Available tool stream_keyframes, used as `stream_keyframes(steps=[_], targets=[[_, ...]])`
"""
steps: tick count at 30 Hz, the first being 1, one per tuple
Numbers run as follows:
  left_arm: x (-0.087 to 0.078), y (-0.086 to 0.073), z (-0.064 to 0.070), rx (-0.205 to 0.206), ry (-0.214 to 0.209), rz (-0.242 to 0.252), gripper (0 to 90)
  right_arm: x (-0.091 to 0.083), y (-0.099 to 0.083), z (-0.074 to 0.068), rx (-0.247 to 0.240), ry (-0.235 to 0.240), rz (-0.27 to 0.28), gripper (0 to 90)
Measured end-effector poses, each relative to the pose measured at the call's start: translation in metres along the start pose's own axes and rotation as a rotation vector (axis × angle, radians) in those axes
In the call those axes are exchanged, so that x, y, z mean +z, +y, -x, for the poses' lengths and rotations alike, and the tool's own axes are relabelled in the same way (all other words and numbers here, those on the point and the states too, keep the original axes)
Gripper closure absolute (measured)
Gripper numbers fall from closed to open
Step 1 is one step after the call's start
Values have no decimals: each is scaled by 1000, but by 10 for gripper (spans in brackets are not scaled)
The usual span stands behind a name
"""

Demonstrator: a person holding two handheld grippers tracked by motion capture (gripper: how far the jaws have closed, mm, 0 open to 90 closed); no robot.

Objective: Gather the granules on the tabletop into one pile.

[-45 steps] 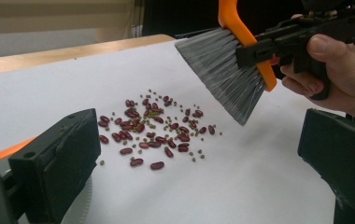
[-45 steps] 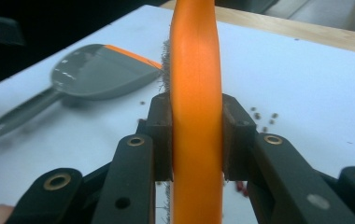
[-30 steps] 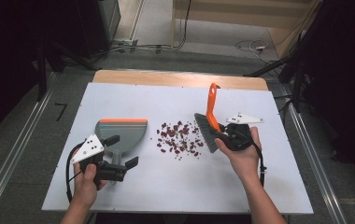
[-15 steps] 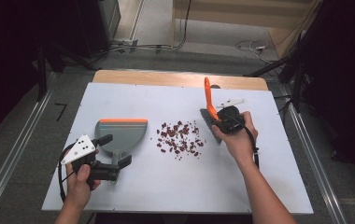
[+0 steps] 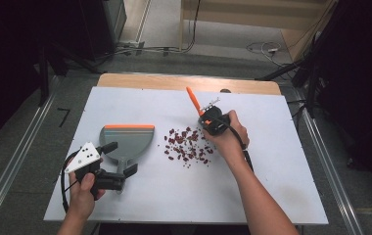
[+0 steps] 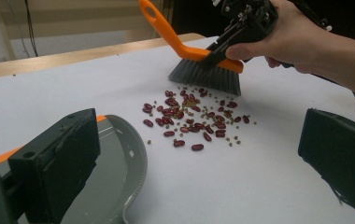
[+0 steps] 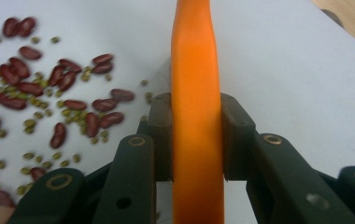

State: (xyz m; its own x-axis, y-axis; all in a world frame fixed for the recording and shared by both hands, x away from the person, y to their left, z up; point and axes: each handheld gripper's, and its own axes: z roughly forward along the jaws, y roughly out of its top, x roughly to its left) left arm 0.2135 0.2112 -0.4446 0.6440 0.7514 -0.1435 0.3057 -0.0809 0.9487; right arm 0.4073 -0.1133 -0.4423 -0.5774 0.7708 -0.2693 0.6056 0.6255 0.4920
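Note:
A grey dustpan (image 5: 125, 139) with an orange front edge lies at the left of the white table (image 5: 282, 161). My left gripper (image 5: 120, 159) is open at the pan's near end, its jaws wide apart on either side of the dustpan's handle. In the left gripper view the dustpan (image 6: 115, 172) lies by the left jaw of my left gripper (image 6: 199, 163). Red and small green beans (image 5: 186, 144) (image 6: 189, 121) (image 7: 49, 93) are scattered mid-table. My right gripper (image 5: 208, 122) (image 7: 196, 135) is shut on the orange brush (image 5: 192, 100) (image 6: 203, 70) (image 7: 196, 84), whose bristles rest at the pile's far right edge.
A wooden strip (image 5: 174, 81) runs along the table's far edge. Metal rails (image 5: 321, 147) flank both sides. Cables (image 5: 164, 49) lie on the floor beyond. Bare white surface stretches to the right of the beans and along the near edge.
My right gripper has carried the brush left and away from me and lowered it, tilted, onto the edge of the beans. My left gripper has shifted slightly; the dustpan stays put.

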Motion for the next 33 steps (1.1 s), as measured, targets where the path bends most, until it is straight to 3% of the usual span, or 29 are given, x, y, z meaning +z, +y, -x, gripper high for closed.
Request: stream_keyframes(steps=[5,12,14,17,22,25,30,33], targets=[[0,-1,-1,-3,-5,0,0,-6,-6,-8,-55,30,-3,692],[3,-1,0,0,-5,-5,0,-19,-14,-14,-81,90,13,691],[3,-1,0,-3,-7,-3,0,-20,-14,-10,-59,111,29,691],[3,-1,0,-4,-6,-2,0,-19,-12,-3,-41,100,53,690],[1,-2,-1,-13,-6,7,0,-7,-4,2,-38,35,26,690],[1,-2,-2,-15,-5,8,0,-4,1,-2,-41,50,16,691],[1,-2,-2,-14,-4,6,0,-5,3,-20,-101,56,-10,691],[1,-2,-1,-9,-6,6,0,-10,1,-21,-104,92,-2,691]])
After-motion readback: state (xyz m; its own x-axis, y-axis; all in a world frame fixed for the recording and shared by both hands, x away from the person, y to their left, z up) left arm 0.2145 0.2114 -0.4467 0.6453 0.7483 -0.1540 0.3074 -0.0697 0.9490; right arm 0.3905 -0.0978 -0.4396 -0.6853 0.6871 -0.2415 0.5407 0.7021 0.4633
